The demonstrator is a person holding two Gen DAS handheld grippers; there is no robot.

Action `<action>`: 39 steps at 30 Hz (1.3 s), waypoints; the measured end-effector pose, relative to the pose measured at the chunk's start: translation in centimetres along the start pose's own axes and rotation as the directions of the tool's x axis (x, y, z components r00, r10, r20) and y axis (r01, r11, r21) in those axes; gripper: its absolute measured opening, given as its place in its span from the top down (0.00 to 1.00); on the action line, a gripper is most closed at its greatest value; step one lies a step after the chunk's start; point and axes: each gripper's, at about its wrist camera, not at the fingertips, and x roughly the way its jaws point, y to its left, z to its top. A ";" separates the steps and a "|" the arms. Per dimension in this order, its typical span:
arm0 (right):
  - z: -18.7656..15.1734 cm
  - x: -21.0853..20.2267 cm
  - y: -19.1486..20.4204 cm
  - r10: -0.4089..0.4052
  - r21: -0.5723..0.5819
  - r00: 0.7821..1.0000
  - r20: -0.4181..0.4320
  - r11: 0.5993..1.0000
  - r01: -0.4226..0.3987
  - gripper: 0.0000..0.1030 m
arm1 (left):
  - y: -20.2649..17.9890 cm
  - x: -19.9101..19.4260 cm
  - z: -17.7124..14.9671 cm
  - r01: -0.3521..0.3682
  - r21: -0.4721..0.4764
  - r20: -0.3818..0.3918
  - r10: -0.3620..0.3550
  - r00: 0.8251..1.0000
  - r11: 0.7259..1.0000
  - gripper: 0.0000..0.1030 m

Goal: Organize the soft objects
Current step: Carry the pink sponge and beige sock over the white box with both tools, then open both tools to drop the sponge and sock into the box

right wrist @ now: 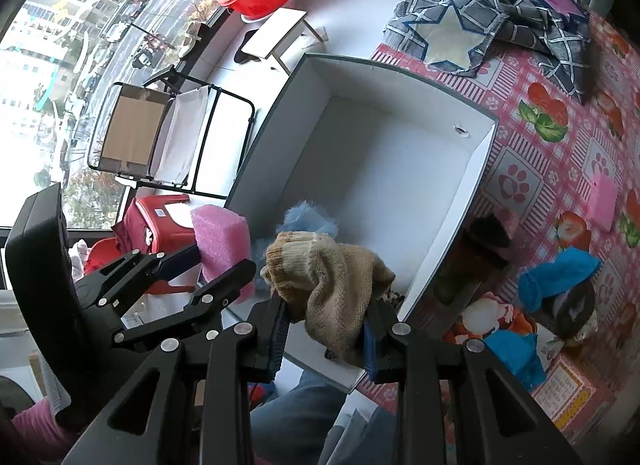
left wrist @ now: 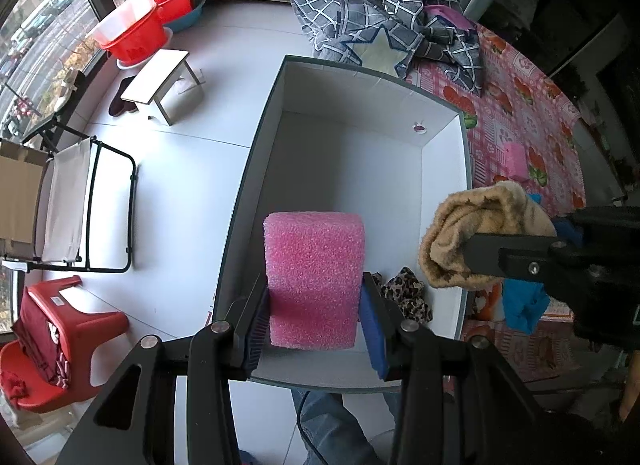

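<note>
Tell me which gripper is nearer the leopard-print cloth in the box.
Left. The left gripper holds the pink foam right beside the leopard-print cloth; the right gripper holds a tan sock over the box's right wall.

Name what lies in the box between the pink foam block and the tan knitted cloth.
In the left wrist view, a leopard-print cloth lies on the box floor between the pink foam block and the tan knitted cloth.

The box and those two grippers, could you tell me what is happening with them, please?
A person is sorting soft things into the white box. The left gripper is shut on a pink foam block and the right gripper on a tan knit cloth, both over the box's near end. A leopard-print cloth already lies inside.
</note>
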 end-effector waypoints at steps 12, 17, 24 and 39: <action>0.7 1.1 0.4 0.000 -0.012 1.000 -0.019 1.000 0.000 0.69 | -0.5 0.6 0.2 -0.007 0.012 -0.011 0.007 1.000 1.000 0.56; 0.8 1.6 0.5 0.002 -0.011 1.000 -0.026 1.000 -0.002 0.69 | -0.6 0.6 0.2 -0.002 0.017 -0.008 0.002 1.000 1.000 0.55; 0.8 1.8 0.4 0.006 -0.008 1.000 -0.028 1.000 -0.006 0.47 | -1.0 0.5 0.1 0.002 0.024 0.003 -0.002 1.000 1.000 0.22; 0.1 -0.4 -1.7 -0.022 0.036 0.999 0.031 0.999 0.021 0.01 | -1.3 -0.2 0.3 0.054 -0.026 0.033 -0.053 0.998 0.998 0.00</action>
